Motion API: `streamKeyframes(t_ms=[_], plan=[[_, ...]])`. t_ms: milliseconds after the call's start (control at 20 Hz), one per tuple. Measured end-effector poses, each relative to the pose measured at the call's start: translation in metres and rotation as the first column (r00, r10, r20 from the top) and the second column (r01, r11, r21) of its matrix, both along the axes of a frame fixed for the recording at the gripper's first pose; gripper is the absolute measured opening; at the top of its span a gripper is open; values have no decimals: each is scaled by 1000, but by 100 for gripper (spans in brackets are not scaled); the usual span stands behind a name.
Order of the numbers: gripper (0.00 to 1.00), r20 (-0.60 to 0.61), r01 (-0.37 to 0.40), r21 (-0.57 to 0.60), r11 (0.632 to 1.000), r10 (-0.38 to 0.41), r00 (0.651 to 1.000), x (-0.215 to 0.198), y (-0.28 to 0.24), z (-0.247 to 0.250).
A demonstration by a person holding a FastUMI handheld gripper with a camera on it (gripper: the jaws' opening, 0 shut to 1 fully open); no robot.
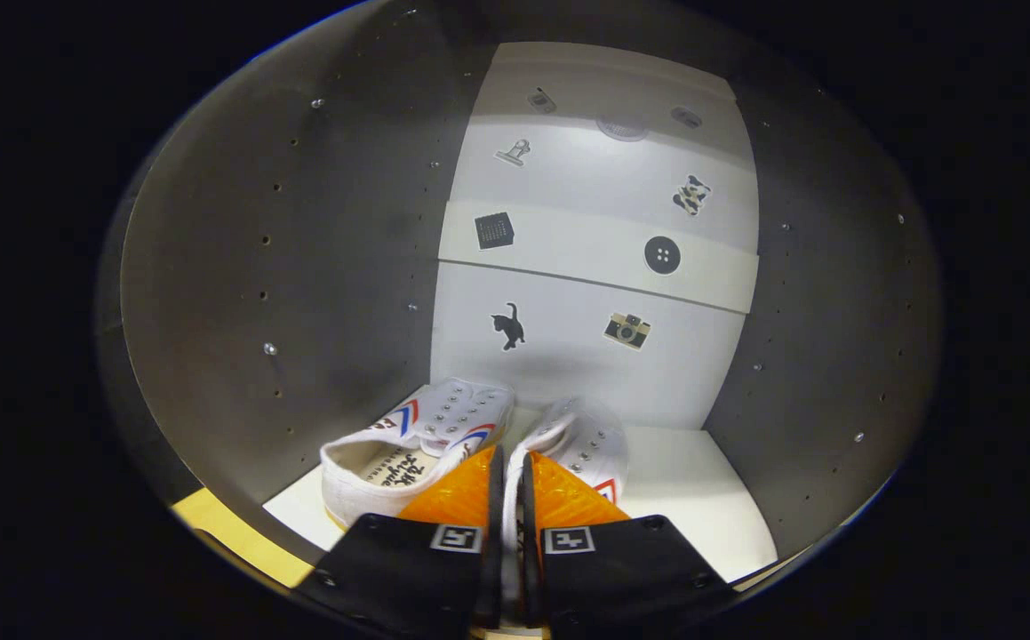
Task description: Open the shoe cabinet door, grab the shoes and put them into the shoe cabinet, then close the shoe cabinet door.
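Inside the cabinet [301, 267], the gripper [507, 471] pinches the right shoe's [581, 440] rim, with the left shoe [417, 444] just beside it.

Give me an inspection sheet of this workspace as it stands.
Surface: white cabinet floor, lit from inside.
Job's things: two white shoes inside the shoe cabinet, toes toward the back; left shoe lies on the floor just ahead of the fingers, right shoe beside it, its inner edge between the fingers.
Clutter: nothing seen on the floor besides the shoes.
Gripper: gripper nearly closed, with a thin white strip of the right shoe in the gap; a firm pinch cannot be confirmed.
Cables: nothing seen.
Surroundings: dark side walls with peg holes; white back panel with small stickers; the cabinet door is out of sight.
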State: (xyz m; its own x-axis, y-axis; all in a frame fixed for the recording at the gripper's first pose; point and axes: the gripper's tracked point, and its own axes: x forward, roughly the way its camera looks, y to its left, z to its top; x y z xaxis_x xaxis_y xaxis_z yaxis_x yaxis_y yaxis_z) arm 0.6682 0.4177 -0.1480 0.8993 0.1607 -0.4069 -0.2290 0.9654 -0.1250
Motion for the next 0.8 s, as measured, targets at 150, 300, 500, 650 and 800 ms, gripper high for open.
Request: streamKeyframes(t_ms=[150,300,500,650,800], plan=[[71,71,34,-57,998,-30,997,-1,-15,17],[95,94,54,20,998,-55,994,-19,-10,40],[96,176,81,63,995,-91,980,-56,-12,83],[96,228,73,80,994,-90,969,-94,-9,112],[97,256,79,102,992,-103,961,-136,-13,134]])
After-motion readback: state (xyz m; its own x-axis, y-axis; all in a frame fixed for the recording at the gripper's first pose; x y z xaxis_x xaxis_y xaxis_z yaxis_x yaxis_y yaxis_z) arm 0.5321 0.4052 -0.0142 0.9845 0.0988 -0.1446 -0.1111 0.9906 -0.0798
